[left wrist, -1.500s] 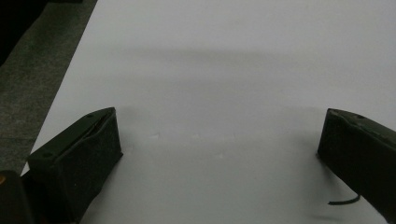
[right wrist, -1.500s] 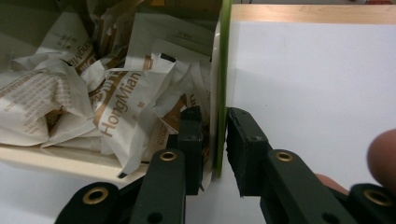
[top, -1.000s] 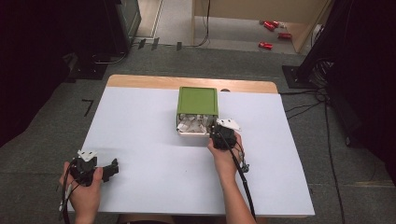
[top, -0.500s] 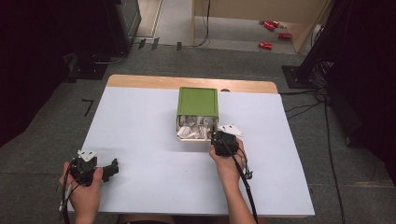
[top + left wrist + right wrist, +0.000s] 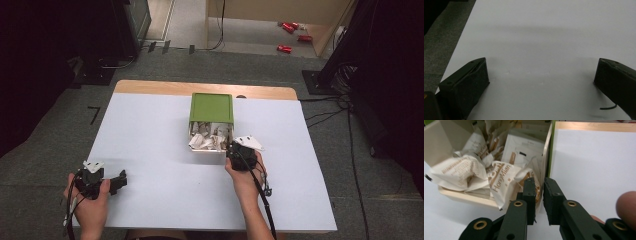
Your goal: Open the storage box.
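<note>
Comparing with the high view of a second ago, I find my right gripper (image 5: 232,150) nearer to me. The pale cream cardboard tray (image 5: 207,149) has come with it and stands further out of the flat green sleeve-like box (image 5: 211,106). More of the crumpled white-and-gold paper packets (image 5: 207,137) now lies uncovered. My left gripper (image 5: 120,180) has not shifted.

State of grippers: in the right gripper view my right gripper (image 5: 539,185) has its jaws nearly together. They appear clamped on the thin right-hand wall of the tray (image 5: 461,195), at its near corner. In the left gripper view my left gripper (image 5: 541,72) has its jaws wide apart over the bare white table (image 5: 536,30), with nothing between them.

Location: the tray sits at mid-table, its far part inside the green box, its near end just in front of my right hand.

Judgement: the drawer-like tray is being drawn open and is roughly half out. The packets (image 5: 501,182) are reachable from above.

Not determinable:
- The contact of the pads with the wall is masked by the jaws themselves.
- How much of the tray remains under the green box is hidden.
- The packets' print is only partly legible.
- The tray's left side is cut off in the right gripper view.
</note>
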`<state>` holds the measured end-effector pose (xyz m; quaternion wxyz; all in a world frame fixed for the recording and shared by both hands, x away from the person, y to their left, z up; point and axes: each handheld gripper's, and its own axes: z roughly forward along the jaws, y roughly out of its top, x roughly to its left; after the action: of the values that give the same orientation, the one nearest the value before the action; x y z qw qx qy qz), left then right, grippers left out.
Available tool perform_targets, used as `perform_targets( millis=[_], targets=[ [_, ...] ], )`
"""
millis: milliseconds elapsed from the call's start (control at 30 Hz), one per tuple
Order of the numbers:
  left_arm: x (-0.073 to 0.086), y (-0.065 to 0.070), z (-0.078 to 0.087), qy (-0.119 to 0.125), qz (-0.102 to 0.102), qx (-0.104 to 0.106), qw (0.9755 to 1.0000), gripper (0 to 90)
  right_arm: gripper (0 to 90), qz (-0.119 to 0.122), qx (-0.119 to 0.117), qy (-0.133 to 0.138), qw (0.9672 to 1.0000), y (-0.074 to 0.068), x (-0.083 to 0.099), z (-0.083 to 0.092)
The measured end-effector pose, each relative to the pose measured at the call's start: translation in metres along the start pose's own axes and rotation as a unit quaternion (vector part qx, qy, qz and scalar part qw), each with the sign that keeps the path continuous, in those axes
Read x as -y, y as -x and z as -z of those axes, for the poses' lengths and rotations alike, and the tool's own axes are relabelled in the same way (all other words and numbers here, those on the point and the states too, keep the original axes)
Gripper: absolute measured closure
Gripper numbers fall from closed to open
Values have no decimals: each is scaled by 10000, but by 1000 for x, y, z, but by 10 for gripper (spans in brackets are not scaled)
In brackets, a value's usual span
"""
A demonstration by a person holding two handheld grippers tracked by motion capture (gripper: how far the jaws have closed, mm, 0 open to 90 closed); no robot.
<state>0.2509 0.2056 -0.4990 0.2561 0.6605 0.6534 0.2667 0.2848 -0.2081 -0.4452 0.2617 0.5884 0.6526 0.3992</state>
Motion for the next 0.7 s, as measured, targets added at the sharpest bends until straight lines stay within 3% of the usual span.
perform_targets(
  millis=[200,700],
  targets=[
    [0,0,0,-1,-2,0,10000,0,838,-66,52,128,9999,0,-10,2],
    [0,0,0,-3,0,1,10000,0,855,17,361,-184,9992,-5,-14,-13]
  ],
)
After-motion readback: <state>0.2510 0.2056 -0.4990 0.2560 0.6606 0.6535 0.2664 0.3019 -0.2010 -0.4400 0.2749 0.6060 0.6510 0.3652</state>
